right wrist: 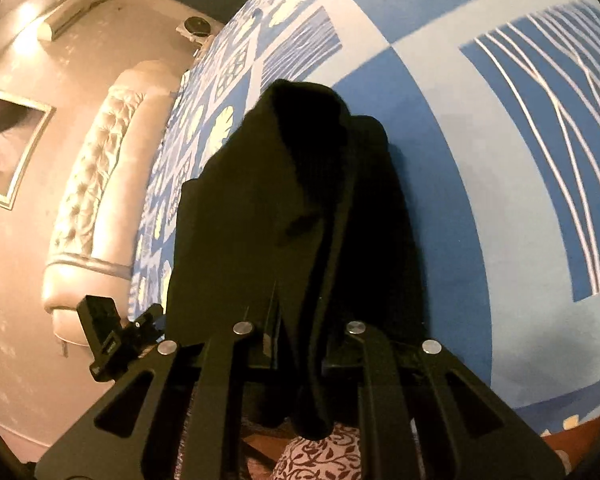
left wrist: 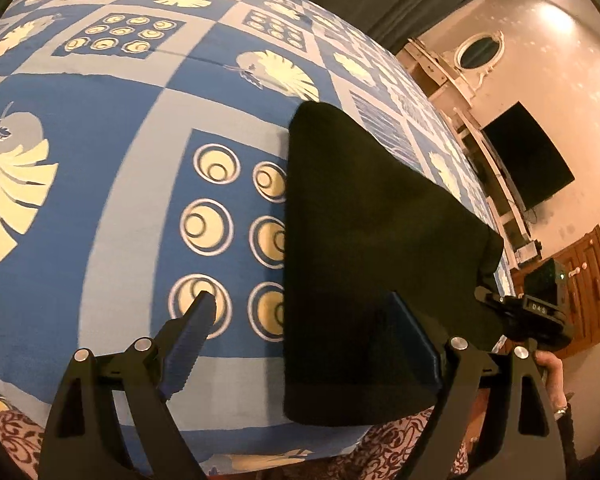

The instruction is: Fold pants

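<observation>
Left gripper (left wrist: 300, 312) spread wide, straddling the black pants' (left wrist: 364, 240) edge; right gripper (right wrist: 296, 320) clamps their fabric

Blue patterned bedspread (left wrist: 112, 128), tufted headboard (right wrist: 96, 184), perhaps a wall-mounted television (left wrist: 528, 156).

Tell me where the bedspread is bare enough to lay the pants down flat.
Bare bedspread spreads left of the black pants, past the open left gripper, over the ring and shell prints. In the right wrist view, the striped patch right of the pants is also bare. It is crowded at the near edge, where both grippers meet the cloth.
</observation>
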